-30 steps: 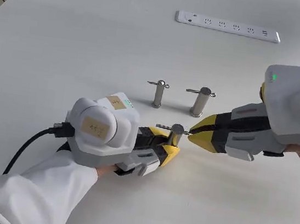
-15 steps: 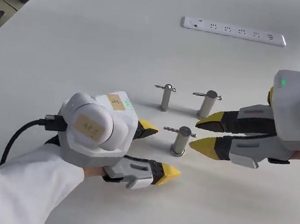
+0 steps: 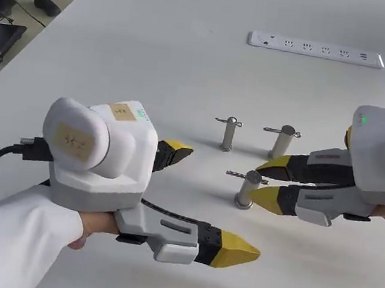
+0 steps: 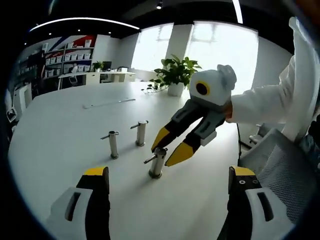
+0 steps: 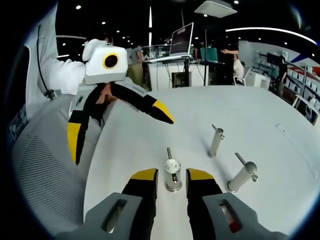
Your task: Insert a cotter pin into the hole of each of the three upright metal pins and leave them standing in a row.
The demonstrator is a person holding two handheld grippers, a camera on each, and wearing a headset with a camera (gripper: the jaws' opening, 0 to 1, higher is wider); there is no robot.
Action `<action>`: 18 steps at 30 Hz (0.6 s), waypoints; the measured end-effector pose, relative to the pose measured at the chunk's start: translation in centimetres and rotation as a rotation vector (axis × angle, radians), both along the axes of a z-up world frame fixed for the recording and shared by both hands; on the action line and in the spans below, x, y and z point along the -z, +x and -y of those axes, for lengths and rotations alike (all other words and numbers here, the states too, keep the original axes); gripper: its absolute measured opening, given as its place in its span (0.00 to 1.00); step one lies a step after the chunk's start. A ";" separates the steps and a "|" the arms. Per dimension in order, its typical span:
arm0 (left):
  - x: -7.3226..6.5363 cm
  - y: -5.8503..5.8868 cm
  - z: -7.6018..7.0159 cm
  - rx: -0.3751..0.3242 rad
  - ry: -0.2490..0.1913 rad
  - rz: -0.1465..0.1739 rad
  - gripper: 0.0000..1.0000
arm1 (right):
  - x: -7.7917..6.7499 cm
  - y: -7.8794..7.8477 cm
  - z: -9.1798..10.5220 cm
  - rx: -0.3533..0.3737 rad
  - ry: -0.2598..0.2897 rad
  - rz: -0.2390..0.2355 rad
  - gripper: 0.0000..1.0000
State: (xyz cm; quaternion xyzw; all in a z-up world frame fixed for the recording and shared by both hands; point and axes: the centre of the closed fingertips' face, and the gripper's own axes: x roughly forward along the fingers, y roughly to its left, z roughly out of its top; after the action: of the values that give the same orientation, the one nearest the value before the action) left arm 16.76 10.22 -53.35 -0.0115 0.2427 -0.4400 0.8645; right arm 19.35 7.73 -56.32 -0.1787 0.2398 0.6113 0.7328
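Left gripper [image 3: 215, 200]: fingers spread wide and holding nothing. The near pin stands ahead of the gap between them, well apart from both tips.
Right gripper [image 3: 260, 182]: fingers parted a little and empty. The tips sit just beside the near pin, one on each side of it in the right gripper view. Can't tell whether they touch it.
Near pin [image 3: 246, 191]: upright on the table [image 3: 154, 61]. A cotter pin [image 3: 244, 175] runs through its head, with the tail poking out away from the right fingertips.
Back pin [image 3: 282, 143]: upright just beyond the right fingers, cotter pin fitted.
Second back pin [image 3: 229, 135]: upright beside it, also fitted.
Row: by my reading the near pin stands out of line with the two behind.
Risk, tipping: the right tips are very close, so a sideways exit or an off-centre squeeze likely topples this slim pin.
Risk, snag: a fingertip catching the cotter pin could drag it out or twist the pin round.
Risk, knock-on: a falling pin may roll into the two beyond the right fingertips.
Risk, left side: a low sweep of those wide fingers could clip the base.
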 end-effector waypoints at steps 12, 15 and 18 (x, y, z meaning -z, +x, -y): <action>-1.7 1.0 -2.4 -0.102 -0.043 0.011 0.99 | 0.8 0.2 -0.5 0.025 0.053 -0.013 0.10; -2.0 1.3 -2.9 -0.118 -0.040 0.017 0.99 | 0.7 0.2 -0.5 0.019 0.061 -0.005 0.09; -2.2 1.6 -3.4 -0.135 -0.038 0.027 0.99 | 0.7 0.1 -0.6 0.008 0.056 0.013 0.09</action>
State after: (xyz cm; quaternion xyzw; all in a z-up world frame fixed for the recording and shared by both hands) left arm 18.37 13.60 -51.11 -0.0382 0.2215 -0.3852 0.8950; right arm 19.49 8.30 -56.97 -0.1610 0.2186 0.6134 0.7416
